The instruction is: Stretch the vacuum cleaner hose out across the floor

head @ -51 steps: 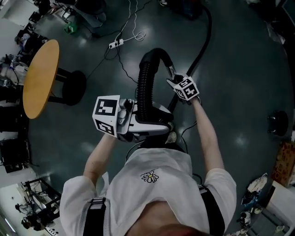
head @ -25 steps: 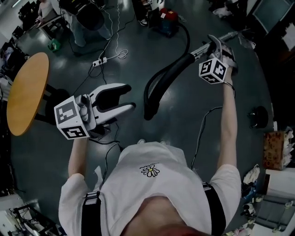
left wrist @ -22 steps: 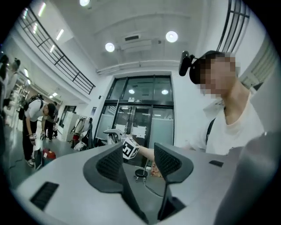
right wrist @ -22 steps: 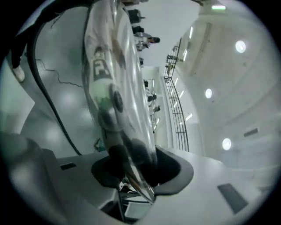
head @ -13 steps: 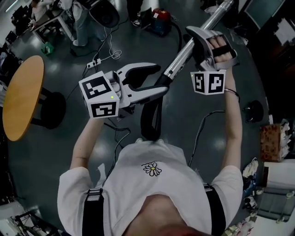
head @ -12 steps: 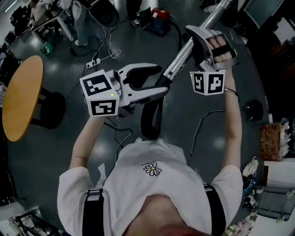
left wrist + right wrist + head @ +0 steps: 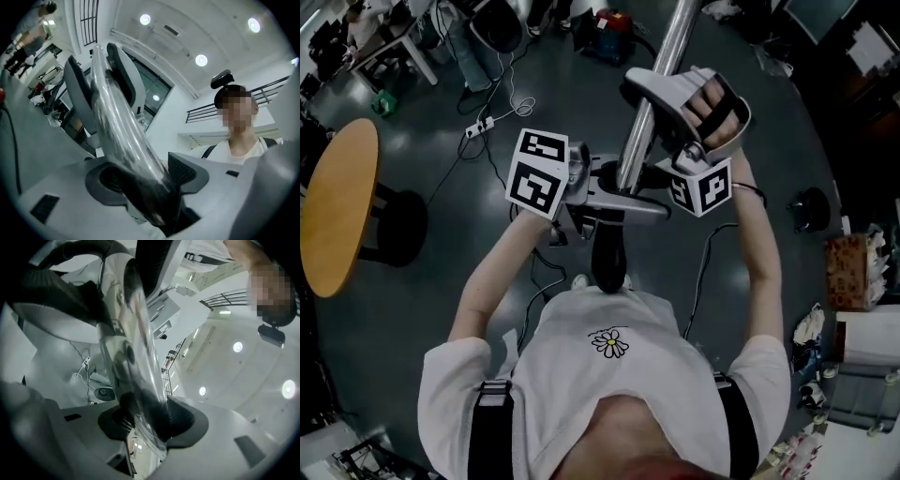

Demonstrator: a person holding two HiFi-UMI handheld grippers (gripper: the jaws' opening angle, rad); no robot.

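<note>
A shiny metal wand runs from the top of the head view down to the black hose, which drops to the floor in front of the person. My right gripper is shut on the wand, with both pads pressed to the tube. Just below it, my left gripper has its jaws, which have just been opening, standing wide. The wand's dark lower end lies between them, against one pad only. The vacuum cleaner body sits far off on the floor.
A round wooden table stands at the left. A power strip and loose cables lie on the dark floor beyond the grippers. A person stands at the top left. A black round object and boxes crowd the right edge.
The left gripper let go of the hose, opened, and swung right until its jaws straddle the wand. The right gripper lifted the wand up and toward the person; the wand now stands steeper.
</note>
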